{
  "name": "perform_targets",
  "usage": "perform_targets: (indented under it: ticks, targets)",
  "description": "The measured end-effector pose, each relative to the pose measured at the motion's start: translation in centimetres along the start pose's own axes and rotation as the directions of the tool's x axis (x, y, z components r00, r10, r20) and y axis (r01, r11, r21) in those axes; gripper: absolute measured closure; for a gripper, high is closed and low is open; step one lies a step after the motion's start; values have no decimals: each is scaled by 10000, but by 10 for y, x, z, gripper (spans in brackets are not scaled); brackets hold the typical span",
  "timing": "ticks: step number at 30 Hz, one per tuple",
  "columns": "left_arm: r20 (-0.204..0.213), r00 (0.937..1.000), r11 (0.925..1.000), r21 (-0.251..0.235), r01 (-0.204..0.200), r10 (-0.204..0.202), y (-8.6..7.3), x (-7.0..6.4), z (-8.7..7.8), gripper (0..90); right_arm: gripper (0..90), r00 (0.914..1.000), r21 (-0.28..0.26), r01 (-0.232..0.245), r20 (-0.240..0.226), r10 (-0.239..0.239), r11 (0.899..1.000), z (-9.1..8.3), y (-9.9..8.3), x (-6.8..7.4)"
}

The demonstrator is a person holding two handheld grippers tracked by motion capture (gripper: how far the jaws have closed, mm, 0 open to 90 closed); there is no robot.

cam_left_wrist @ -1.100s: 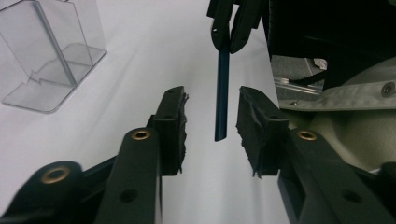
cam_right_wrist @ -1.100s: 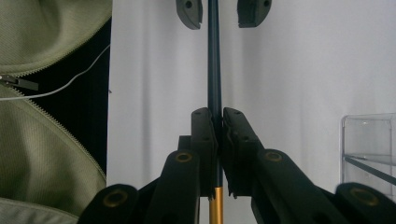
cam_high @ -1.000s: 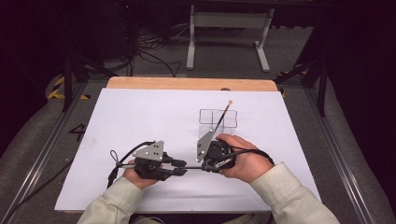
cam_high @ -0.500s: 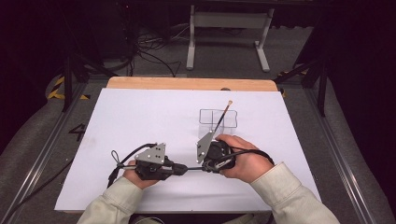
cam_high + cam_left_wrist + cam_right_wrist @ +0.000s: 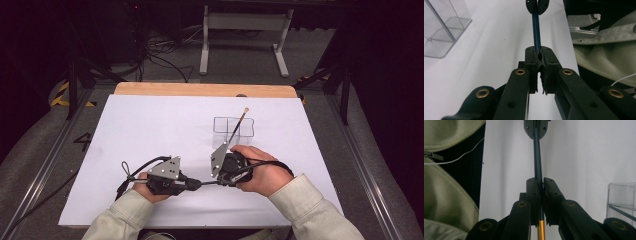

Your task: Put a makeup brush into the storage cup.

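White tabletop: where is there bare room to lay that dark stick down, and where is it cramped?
The white tabletop is bare left of the clear holder, between it and the left edge, and also along the far wooden edge. It is crowded near the front, where the left gripper and right gripper both clamp the dark stick.

A white-topped table [image 5: 150, 130] with a wooden far edge stands on grey floor [image 5: 240, 55], cables [image 5: 160, 60] and perhaps a metal stand [image 5: 245, 30] behind.

Right gripper [image 5: 540, 185] fingers clamped on dark rod [image 5: 537, 160]; left gripper [image 5: 535, 127] grips far end.
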State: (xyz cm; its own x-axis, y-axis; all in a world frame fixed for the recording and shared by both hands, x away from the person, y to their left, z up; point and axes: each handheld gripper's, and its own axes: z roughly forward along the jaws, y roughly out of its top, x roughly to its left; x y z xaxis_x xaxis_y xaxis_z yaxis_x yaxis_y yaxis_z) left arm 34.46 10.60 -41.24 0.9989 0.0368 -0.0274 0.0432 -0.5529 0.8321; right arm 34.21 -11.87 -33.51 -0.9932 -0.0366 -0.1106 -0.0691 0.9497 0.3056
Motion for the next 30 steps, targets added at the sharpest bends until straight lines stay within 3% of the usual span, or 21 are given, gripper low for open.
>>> perform_targets:
  ticks: [9,15,20,24,28,30]
  targets:
    - [-187,9997,9998,164,-121,124,1,-2,1,853,835,10000,-71,-23,-66,23,10000,1,-2,-1]
    - [-306,9992,9996,108,-245,248,2,-3,-2,856,827,9994,-488,-312,-136,306,9983,0,-7,-2]
    - [-501,9987,9999,-165,-17,9,1,-1,-6,856,633,9970,-1220,-740,150,764,9898,-6,-15,-2]
    - [-739,9973,9995,-293,-69,47,-1,0,-8,857,541,9903,-2128,-1131,555,1275,9705,-13,-23,-3]
    - [-1011,9949,9989,-461,-34,-13,-3,0,-10,856,471,9776,-3151,-1542,889,1909,9365,-21,-34,-4]
    - [-1035,9946,9979,-639,56,-122,-4,0,-12,856,423,9713,-3701,-1661,986,2164,9140,-24,-39,-4]
